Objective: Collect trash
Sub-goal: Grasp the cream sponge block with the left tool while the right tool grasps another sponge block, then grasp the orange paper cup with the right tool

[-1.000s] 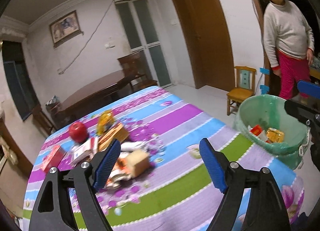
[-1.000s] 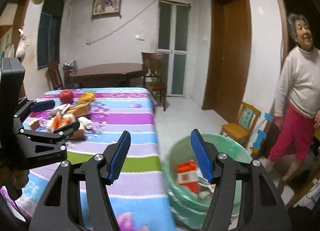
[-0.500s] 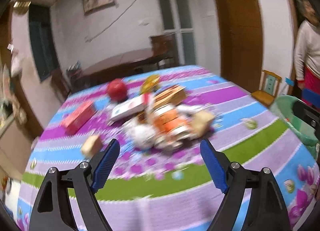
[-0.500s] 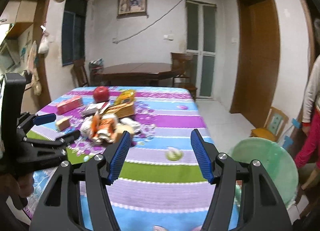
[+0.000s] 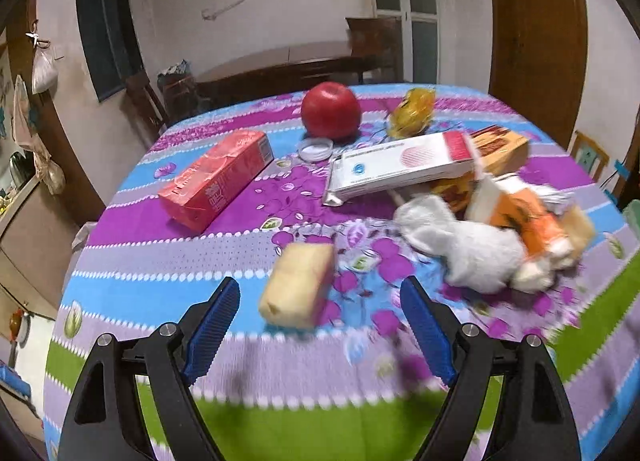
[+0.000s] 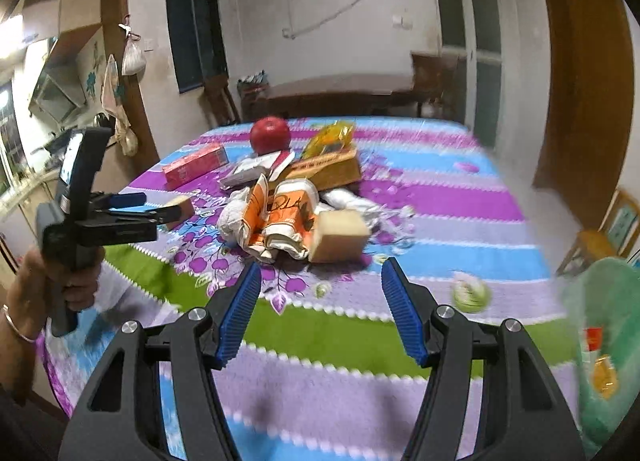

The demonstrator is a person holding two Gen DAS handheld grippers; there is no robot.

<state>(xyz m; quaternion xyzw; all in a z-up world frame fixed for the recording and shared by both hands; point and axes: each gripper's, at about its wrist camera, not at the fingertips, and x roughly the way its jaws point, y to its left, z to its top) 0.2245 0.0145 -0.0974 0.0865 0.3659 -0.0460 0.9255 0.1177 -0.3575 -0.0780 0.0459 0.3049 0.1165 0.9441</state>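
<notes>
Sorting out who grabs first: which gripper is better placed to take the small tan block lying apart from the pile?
Probably left. The left gripper is open with the tan block just ahead; the right gripper faces the pile.

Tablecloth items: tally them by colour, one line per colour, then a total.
Red: 2 — apple, carton
White: 3 — cap, long box, crumpled tissue
Yellow: 1 — wrapper
Tan: 3 — near block, far block, brown box
Orange: 1 — crushed pack
Total: 10; the heap may hide more.
</notes>
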